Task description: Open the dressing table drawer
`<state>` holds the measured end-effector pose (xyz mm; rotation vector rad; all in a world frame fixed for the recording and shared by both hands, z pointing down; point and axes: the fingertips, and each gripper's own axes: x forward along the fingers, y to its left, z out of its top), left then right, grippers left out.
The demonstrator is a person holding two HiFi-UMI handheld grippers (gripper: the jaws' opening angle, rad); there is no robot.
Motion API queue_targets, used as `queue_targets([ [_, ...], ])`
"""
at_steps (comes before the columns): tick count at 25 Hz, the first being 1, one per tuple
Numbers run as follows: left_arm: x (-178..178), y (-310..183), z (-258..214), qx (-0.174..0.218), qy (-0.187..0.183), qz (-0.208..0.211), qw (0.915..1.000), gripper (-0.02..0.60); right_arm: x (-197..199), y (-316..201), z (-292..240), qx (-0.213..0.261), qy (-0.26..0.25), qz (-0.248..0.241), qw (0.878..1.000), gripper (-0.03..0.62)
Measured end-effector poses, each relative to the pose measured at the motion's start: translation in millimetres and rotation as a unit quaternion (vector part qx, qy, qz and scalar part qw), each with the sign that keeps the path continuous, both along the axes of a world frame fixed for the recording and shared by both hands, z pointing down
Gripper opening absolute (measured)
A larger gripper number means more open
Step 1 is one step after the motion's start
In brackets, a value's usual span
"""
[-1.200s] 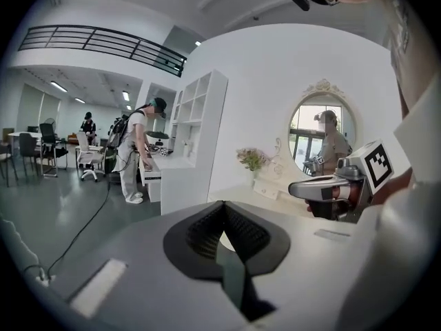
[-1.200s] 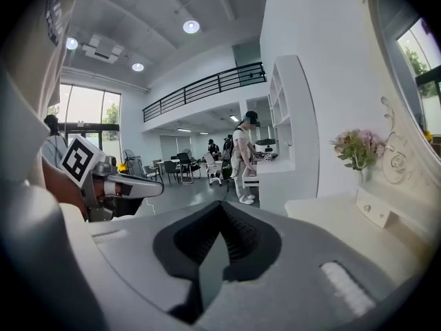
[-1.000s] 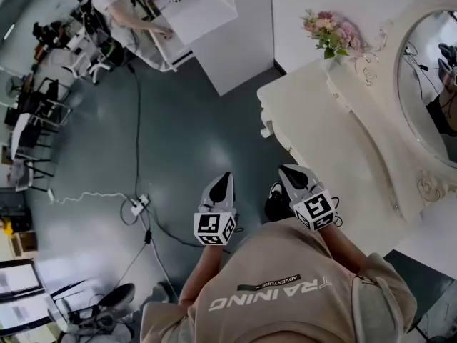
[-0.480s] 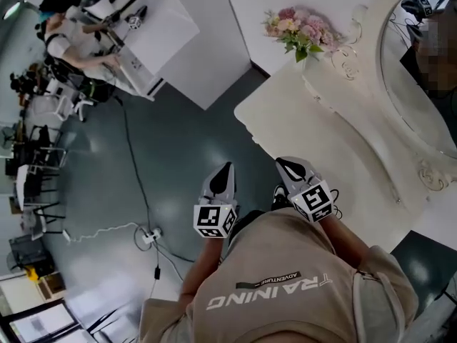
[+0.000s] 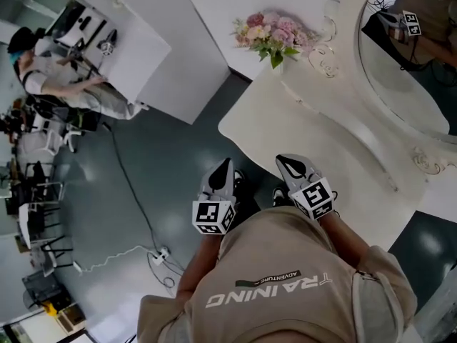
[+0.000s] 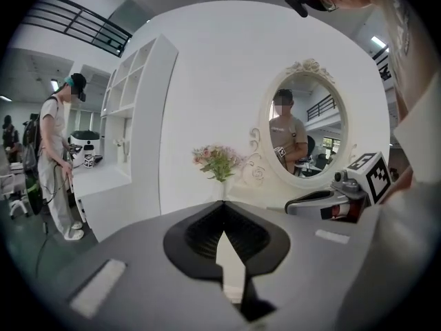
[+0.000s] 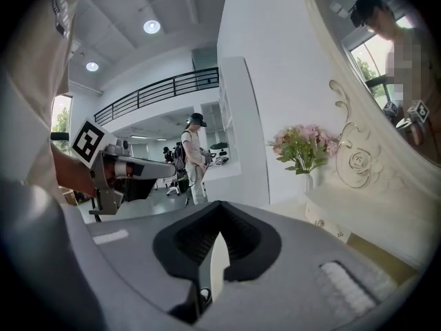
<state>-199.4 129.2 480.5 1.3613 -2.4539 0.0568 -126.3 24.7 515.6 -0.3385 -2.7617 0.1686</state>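
Dressing table [image 5: 325, 138], cream, with oval mirror [image 5: 410, 70] and a vase of pink flowers [image 5: 270, 33] at its back edge. Drawer front with a small knob [image 7: 318, 223] sits under the tabletop and looks flush, to the right of the right gripper's jaws and apart from them. Left gripper [image 5: 226, 163]: jaws pressed together, nothing between them, held over the grey floor [image 5: 171, 170]. Right gripper [image 5: 281, 158]: jaws likewise together and empty, at the table's near edge. Second person [image 5: 53, 81] stands at a white shelf unit [image 5: 143, 48], well apart.

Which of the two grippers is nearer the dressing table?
The right gripper: in the head view it overlaps the dressing table, while the left gripper shows against the dark floor.
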Motion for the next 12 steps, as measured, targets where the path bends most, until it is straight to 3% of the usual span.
queue_targets([
  [7,-43,-35,1,0.012,0.004,0.081,0.9967,0.018,-29,-22,-4,0.015,0.001,0.083,0.996,0.002],
  [12,-77,-62,-3,0.015,-0.006,0.155,0.9878,0.018,-59,-35,-19,0.027,-0.007,0.147,0.989,0.002],
])
